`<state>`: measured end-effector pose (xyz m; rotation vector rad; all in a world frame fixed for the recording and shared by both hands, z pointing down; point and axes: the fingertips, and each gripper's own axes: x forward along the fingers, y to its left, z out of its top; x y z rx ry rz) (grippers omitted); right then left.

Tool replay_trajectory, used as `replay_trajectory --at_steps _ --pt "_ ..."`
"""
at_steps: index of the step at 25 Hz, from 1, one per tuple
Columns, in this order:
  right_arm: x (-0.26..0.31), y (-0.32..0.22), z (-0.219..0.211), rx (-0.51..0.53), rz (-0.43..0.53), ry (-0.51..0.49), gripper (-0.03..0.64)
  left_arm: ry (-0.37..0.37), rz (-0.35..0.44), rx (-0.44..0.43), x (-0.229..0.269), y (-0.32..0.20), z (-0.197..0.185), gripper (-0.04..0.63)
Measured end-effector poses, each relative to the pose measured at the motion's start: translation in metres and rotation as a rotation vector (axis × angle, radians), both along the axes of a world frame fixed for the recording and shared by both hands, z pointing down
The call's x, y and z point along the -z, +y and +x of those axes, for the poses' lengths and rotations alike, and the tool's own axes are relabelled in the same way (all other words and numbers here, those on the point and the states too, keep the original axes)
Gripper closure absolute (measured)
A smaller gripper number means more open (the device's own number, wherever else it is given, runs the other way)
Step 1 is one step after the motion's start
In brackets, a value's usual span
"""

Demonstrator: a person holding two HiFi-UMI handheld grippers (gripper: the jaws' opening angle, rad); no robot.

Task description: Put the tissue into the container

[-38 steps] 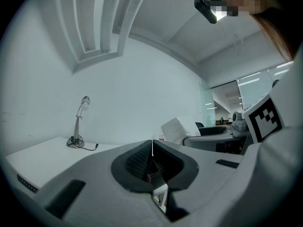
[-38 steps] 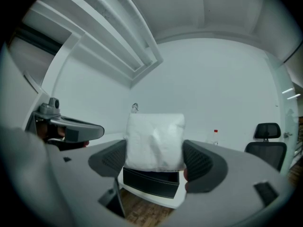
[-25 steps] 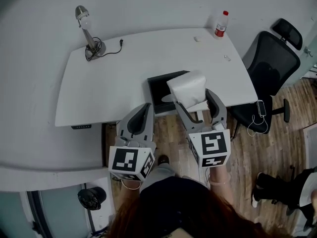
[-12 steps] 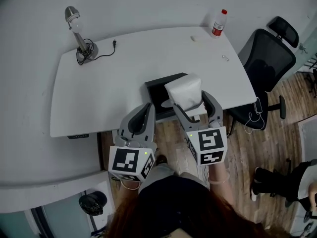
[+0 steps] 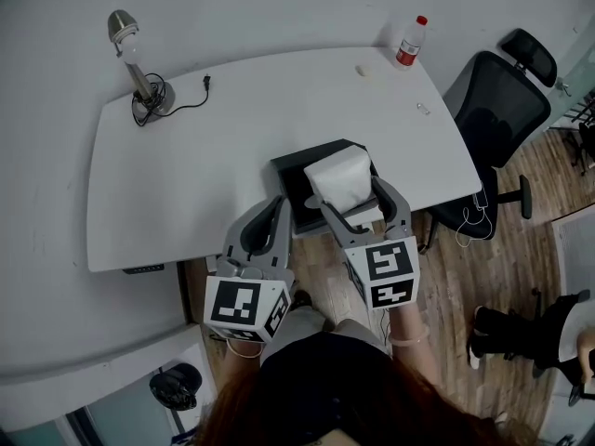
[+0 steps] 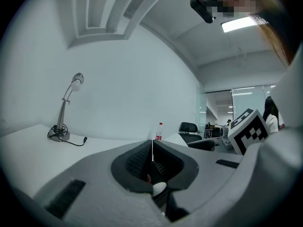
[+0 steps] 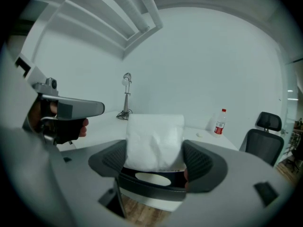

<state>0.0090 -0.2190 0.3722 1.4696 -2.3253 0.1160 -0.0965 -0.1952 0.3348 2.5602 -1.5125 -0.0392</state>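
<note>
1. While the tissue [image 5: 342, 175] is not yet in the container [image 5: 290, 167], it is very close, so the job looks about half done.
2. The right hand-held gripper [image 5: 353, 196] squeezes the white tissue between its two jaws. Its own view shows the tissue [image 7: 155, 141] filling the gap between them.
3. In the head view the tissue sits in the middle of the frame, right over the black container. I cannot tell if it touches the container.
4. What is left, I think, is to bring the tissue down into the container and let go.
5. The left hand-held gripper [image 5: 267, 223] is at the lower middle of the head view. Its jaws are pressed together with nothing in them.
6. Now the count:
   - one tissue
   - one container
   - two hand-held grippers
   - one white desk [image 5: 214, 165]
7. Other things on the desk:
   - one lamp [image 5: 130, 59], at the upper left
   - one bottle [image 5: 409, 43] with a red cap, at the upper right
   - two tiny bits [image 5: 363, 71] near the bottle, too small to name
8. One black chair [image 5: 497, 110] stands at the right of the frame.
</note>
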Motion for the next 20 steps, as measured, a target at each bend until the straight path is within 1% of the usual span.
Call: replay_trajectory --at_steps 7,11,17,20 --pt "-0.022 -0.007 -0.005 -0.018 -0.075 0.041 0.227 0.032 -0.021 -0.009 -0.011 -0.009 -0.006 0.566" --pt "-0.032 -0.012 -0.003 -0.037 -0.116 0.055 0.227 0.029 -0.029 -0.011 -0.013 -0.013 -0.009 0.566" --pt "-0.047 -0.016 -0.002 -0.048 -0.185 0.073 0.227 0.058 -0.060 -0.006 -0.025 -0.018 -0.012 0.567" --pt "-0.055 -0.017 -0.001 -0.053 -0.217 0.081 0.227 0.059 -0.066 -0.008 -0.028 -0.020 -0.011 0.566"
